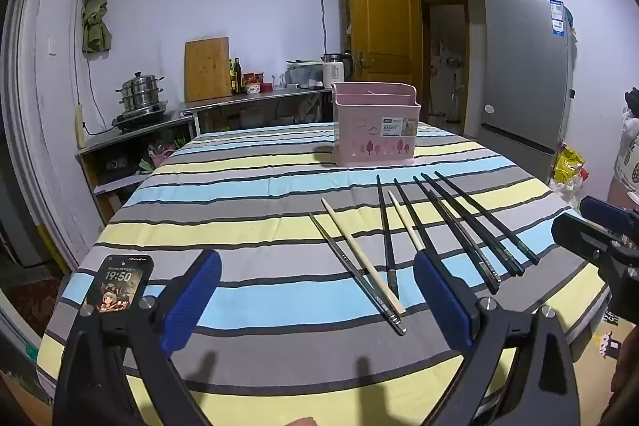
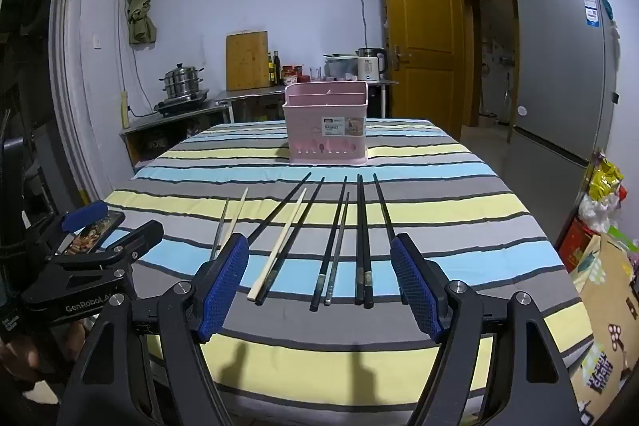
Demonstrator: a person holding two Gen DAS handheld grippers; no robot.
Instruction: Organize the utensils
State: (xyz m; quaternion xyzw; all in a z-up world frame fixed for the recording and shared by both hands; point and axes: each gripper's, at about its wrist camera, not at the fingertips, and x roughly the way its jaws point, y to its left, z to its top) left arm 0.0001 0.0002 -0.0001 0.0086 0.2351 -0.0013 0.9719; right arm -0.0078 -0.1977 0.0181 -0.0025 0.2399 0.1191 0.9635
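Chopsticks [image 2: 339, 238] lie fanned at counter [image 2: 459, 210] centre, toward near edge; pink basket [image 2: 325, 124] near far edge. Both claws, left [image 1: 317, 300] and right [image 2: 319, 286], apart, empty. Sticks likely light, stiff, slippery; grip mid-shaft.

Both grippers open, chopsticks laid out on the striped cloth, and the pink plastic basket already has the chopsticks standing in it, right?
Not quite. The pink plastic basket holds no chopsticks: the black chopsticks and the pale wooden chopsticks all lie flat on the striped cloth in front of it, as the right wrist view shows. The left gripper and right gripper are indeed open.
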